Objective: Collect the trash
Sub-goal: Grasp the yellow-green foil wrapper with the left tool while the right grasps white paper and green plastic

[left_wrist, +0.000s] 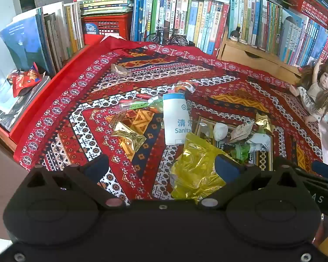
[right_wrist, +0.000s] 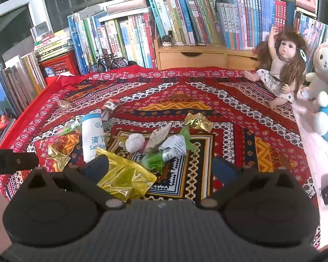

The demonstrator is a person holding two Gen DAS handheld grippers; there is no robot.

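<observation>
Hovering with jaws spread wide and empty, the left gripper (left_wrist: 161, 168) and right gripper (right_wrist: 161, 166) have collected nothing. Wrappers lie scattered mid-frame on the patterned cloth (right_wrist: 240, 100) (yellow foil bag (right_wrist: 124, 181) nearest); the white sanitation bag (right_wrist: 91, 139), possibly the receptacle, lies flat.

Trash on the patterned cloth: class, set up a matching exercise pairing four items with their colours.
Items:
1. crumpled plastic bag
2. sanitation bag
3. paper ball
4. foil wrapper lying farthest toward the doll

Colours:
A. gold
B. plain white
C. yellow
D. white with blue band and lettering

Pairs: 1-C, 2-D, 3-B, 4-A
</observation>
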